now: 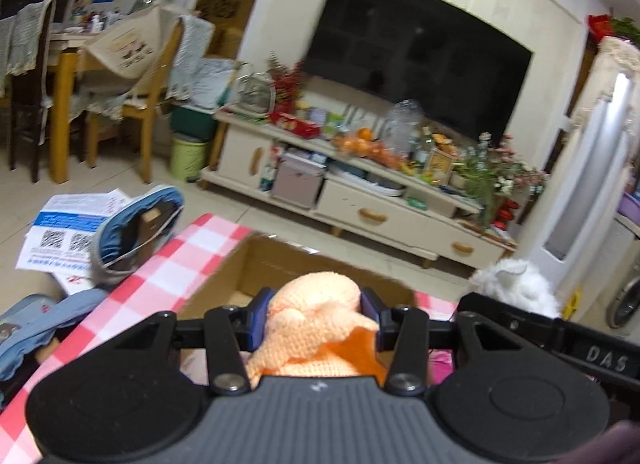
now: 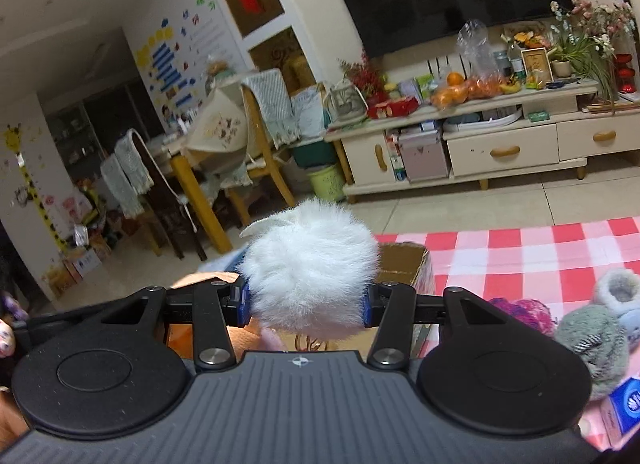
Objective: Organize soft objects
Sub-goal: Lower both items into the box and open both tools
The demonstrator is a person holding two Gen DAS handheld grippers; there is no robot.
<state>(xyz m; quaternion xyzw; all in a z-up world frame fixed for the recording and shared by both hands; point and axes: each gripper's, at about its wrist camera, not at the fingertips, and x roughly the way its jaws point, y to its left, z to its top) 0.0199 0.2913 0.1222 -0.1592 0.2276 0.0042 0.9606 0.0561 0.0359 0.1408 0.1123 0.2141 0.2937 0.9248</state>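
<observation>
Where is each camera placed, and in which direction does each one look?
Left wrist: sits behind the left gripper, which squeezes a peach knitted toy above the cardboard box, facing the TV.
Right wrist: sits behind the right gripper, which squeezes a white fluffy toy, facing the dining chairs and TV cabinet.
Shared: box, checkered cloth, TV, cabinet, white toy.

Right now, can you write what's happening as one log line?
left gripper: holds peach knitted toy above cardboard box | right gripper: holds white fluffy toy
</observation>
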